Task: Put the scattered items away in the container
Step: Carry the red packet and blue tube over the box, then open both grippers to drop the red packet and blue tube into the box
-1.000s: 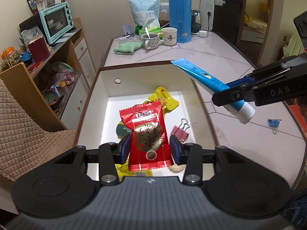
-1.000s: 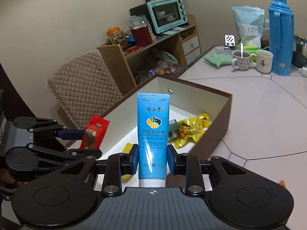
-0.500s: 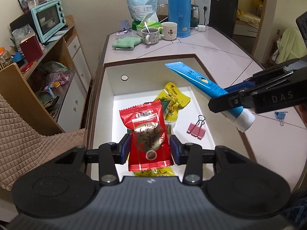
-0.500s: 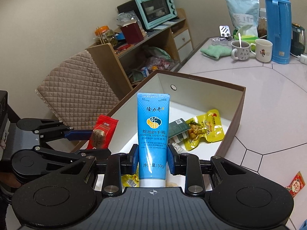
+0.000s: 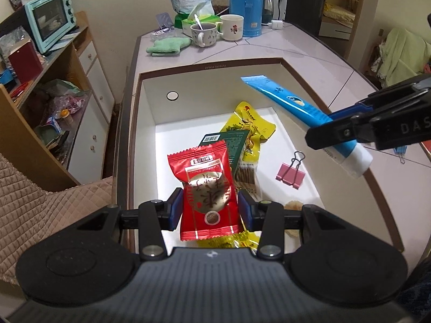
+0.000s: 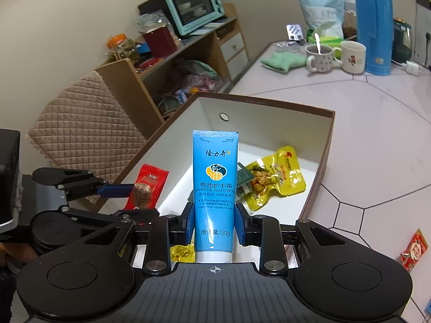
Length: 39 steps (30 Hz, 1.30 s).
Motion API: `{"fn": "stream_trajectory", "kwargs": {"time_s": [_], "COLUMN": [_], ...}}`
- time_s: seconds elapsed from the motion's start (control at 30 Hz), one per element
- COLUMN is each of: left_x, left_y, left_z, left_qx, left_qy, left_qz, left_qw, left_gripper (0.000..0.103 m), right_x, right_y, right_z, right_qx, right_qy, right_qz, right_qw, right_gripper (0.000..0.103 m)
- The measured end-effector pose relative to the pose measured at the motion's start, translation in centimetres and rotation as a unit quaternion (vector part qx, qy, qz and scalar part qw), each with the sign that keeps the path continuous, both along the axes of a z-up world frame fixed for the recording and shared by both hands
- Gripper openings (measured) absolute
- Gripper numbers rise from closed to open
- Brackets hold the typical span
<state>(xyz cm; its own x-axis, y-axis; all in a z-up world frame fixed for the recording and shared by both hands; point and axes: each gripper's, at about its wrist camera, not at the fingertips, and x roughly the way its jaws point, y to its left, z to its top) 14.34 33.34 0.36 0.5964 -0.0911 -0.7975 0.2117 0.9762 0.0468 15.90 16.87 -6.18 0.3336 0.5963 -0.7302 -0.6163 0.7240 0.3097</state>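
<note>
Now the left gripper (image 5: 210, 210) is clamping a red snack packet (image 5: 207, 191) over the brown box (image 5: 215, 66), while the right gripper (image 6: 214, 224) is squeezing a blue hand-cream tube (image 6: 215, 185) above it. Inside, a yellow pouch (image 5: 252, 126) is lying at twelve o'clock, a pink binder clip (image 5: 291, 173) at three.

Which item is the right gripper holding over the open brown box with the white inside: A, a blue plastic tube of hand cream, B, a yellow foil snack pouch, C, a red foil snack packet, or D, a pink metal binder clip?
A: the right gripper is closed on the blue plastic tube of hand cream above the brown box; the red foil snack packet sits in the left gripper.
</note>
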Motion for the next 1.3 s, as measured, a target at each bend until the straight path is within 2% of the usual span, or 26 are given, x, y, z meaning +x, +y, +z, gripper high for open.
{"fn": "stream_trajectory", "kwargs": {"time_s": [0.13, 0.2, 0.33, 0.53, 0.6, 0.7, 0.73, 0.77, 1.3], "left_x": [1.8, 2.4, 2.7, 2.4, 2.2, 1.9, 1.8, 1.7, 0.6], "left_y": [0.2, 0.2, 0.1, 0.6, 0.8, 1.1, 1.1, 1.1, 0.6], "left_z": [-1.3, -1.7, -1.5, -1.2, -1.0, -0.9, -0.9, -0.8, 0.7], "left_qx": [0.016, 0.024, 0.023, 0.012, 0.01, 0.007, 0.006, 0.005, 0.01], "left_qy": [0.01, 0.011, 0.007, 0.011, 0.014, 0.016, 0.017, 0.018, 0.008], "left_qz": [0.0, -0.002, -0.011, -0.002, 0.003, 0.01, 0.012, 0.014, 0.032], "left_qw": [0.9998, 0.9996, 0.9997, 0.9999, 0.9999, 0.9998, 0.9998, 0.9997, 0.9994], "left_gripper": [0.039, 0.044, 0.048, 0.048, 0.049, 0.051, 0.051, 0.052, 0.056], "right_x": [0.6, 0.8, 1.3, 2.1, 2.4, 2.6, 2.6, 2.6, 1.4], "right_y": [0.4, 0.6, 1.0, 1.5, 1.6, 1.6, 1.5, 1.4, 0.4], "right_z": [-0.6, -0.9, -1.6, -3.0, -3.3, -3.3, -3.2, -3.1, -1.0], "right_qx": [-0.009, -0.012, -0.017, -0.023, -0.023, -0.017, -0.017, -0.017, -0.025], "right_qy": [0.01, 0.015, 0.025, 0.052, 0.055, 0.049, 0.046, 0.042, 0.029], "right_qz": [-0.013, -0.019, -0.032, -0.053, -0.058, -0.062, -0.065, -0.067, -0.052], "right_qw": [1.0, 1.0, 0.999, 0.997, 0.997, 0.997, 0.997, 0.997, 0.998], "right_gripper": [0.029, 0.029, 0.029, 0.03, 0.033, 0.048, 0.058, 0.065, 0.065]}}
